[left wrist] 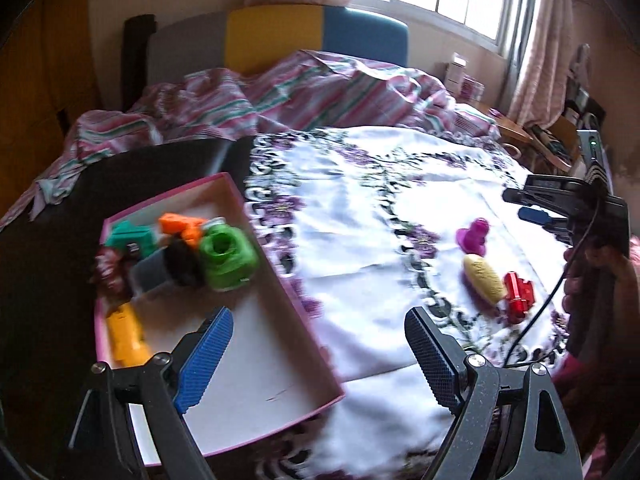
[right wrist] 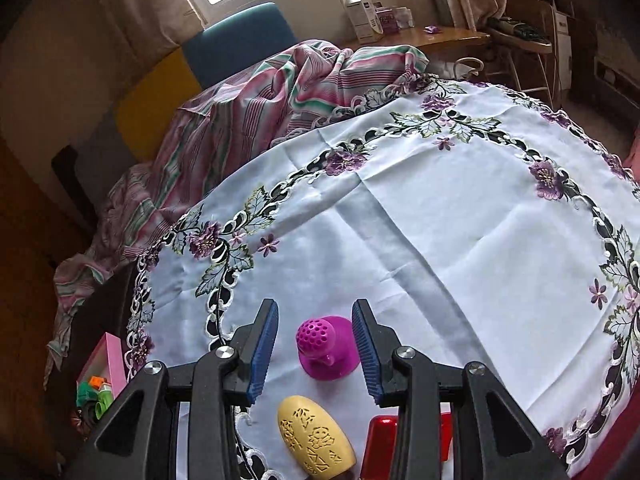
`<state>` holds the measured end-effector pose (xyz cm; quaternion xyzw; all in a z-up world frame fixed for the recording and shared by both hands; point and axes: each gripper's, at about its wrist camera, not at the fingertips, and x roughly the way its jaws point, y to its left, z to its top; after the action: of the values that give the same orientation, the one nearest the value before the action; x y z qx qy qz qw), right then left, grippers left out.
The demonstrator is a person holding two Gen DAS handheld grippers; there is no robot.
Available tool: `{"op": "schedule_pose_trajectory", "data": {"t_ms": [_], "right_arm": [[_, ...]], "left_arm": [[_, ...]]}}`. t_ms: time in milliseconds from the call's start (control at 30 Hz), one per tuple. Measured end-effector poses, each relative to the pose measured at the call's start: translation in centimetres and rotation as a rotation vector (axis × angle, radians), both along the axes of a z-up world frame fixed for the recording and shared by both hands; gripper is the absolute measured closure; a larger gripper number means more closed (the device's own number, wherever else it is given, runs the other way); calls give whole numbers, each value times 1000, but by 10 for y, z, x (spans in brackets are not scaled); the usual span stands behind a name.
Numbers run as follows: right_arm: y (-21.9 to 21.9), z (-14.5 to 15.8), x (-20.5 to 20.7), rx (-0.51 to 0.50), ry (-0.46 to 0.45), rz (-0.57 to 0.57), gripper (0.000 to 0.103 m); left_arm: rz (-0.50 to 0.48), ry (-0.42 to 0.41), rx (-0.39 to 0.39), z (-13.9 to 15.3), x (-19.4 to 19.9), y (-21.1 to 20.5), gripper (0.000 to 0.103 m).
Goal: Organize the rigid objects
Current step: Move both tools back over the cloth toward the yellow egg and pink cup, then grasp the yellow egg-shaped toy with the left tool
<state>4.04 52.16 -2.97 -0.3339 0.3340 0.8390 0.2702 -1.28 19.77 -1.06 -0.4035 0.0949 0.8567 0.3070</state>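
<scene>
The left gripper (left wrist: pixel 320 344) points steeply down over the near edge of the bed, its blue-padded jaws standing wide with nothing between them. One finger hangs above the near part of the pink box (left wrist: pixel 280 360); the other hangs over the white embroidered cloth (left wrist: pixel 360 216) just right of the box.

The box sits at the left, on a dark surface beside the cloth. Its far left corner is crowded with toys: a green piece (left wrist: pixel 226 258), an orange piece (left wrist: pixel 180 228), a teal piece (left wrist: pixel 130 238), a black piece (left wrist: pixel 180 262) and, nearer along the left wall, a yellow-orange piece (left wrist: pixel 126 334) (motion blur softens all of them).

The right gripper (right wrist: pixel 315 350) also tilts downward, over the cloth at the right. Its jaws stand at a narrow gap, one on each side of the magenta perforated toy (right wrist: pixel 324 348) as seen from the right wrist; whether the pads touch it I cannot tell. From the left wrist the same gripper appears at the far right, gripped by a hand (left wrist: pixel 576 280), a black cable trailing down from it.

Just nearer than the magenta toy lies a yellow oval toy (right wrist: pixel 316 440) with cut-out patterns, and a red toy (right wrist: pixel 380 444) lies just right of it. A striped blanket (right wrist: pixel 240 112) is bunched at the far side of the bed.
</scene>
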Motion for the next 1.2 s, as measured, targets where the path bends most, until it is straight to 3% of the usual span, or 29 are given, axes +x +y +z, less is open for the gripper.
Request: {"op": "schedule_pose_trajectory", "data": {"t_ms": [300,433,633,933,1033,1067,1133,1200], "right_arm": [[21,-13,26,-149,56,-107,65],[28,-13,35,-173,88,-150,65],[29,-6,43,-180,142,-163,64],[31,-9,41,-200,155,-149,64],[32,-10,39,-198,147,-143,64],[32,-10,38,-200,143,-140,64],[31,-11,35,-204,140,-122,64],[28,-12,31,-203,133,-95,64]], "left_arm": [[-138,-76,1,-12,3,60,15],[-214,-156,11,-25,3,92,16],[-294,-270,16,-44,0,140,29],[-303,-414,14,-73,-11,199,31],[-286,-411,-16,-83,-10,213,32],[-280,-404,-28,-86,-11,215,34],[-287,-357,-38,-85,-10,214,51],[-305,-340,-56,-85,-8,207,60]]}}
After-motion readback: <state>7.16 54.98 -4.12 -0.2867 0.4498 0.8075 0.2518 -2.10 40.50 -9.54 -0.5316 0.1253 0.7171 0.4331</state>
